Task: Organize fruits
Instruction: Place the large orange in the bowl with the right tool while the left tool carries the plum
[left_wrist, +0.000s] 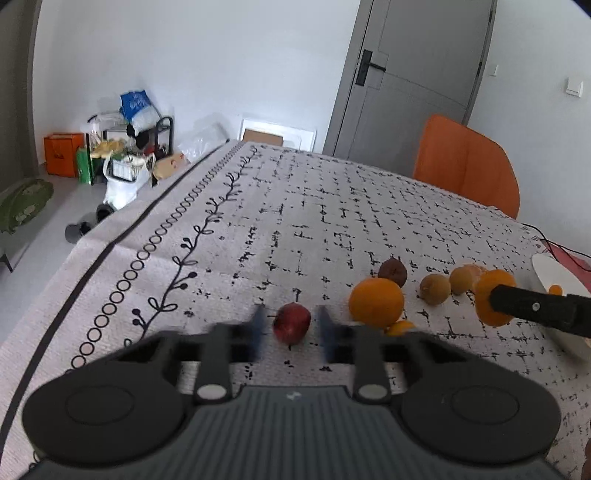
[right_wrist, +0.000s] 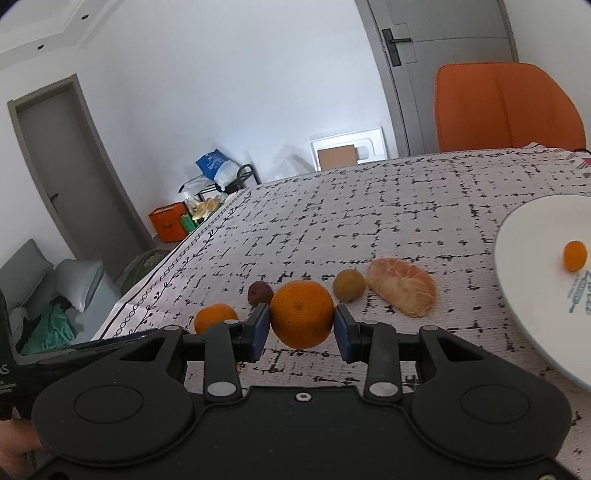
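My left gripper (left_wrist: 290, 326) is open, its blurred blue pads on either side of a small red apple (left_wrist: 291, 323) on the tablecloth, not touching it. My right gripper (right_wrist: 301, 328) is shut on a large orange (right_wrist: 302, 314), which also shows in the left wrist view (left_wrist: 491, 301) beside the white plate (left_wrist: 554, 280). Another large orange (left_wrist: 376, 302) lies right of the apple, with a small orange (left_wrist: 400, 328) in front of it. A dark brown fruit (right_wrist: 259, 292), a brownish-green round fruit (right_wrist: 349, 285) and a peeled citrus (right_wrist: 402, 286) lie behind. The plate (right_wrist: 535, 258) holds a tiny orange fruit (right_wrist: 574, 254).
An orange chair (right_wrist: 506, 107) stands at the table's far edge. The table's left edge (left_wrist: 110, 243) drops to the floor, where a cluttered rack (left_wrist: 129, 147) and an orange box (left_wrist: 62, 153) stand. A cable (left_wrist: 554, 243) lies beyond the plate.
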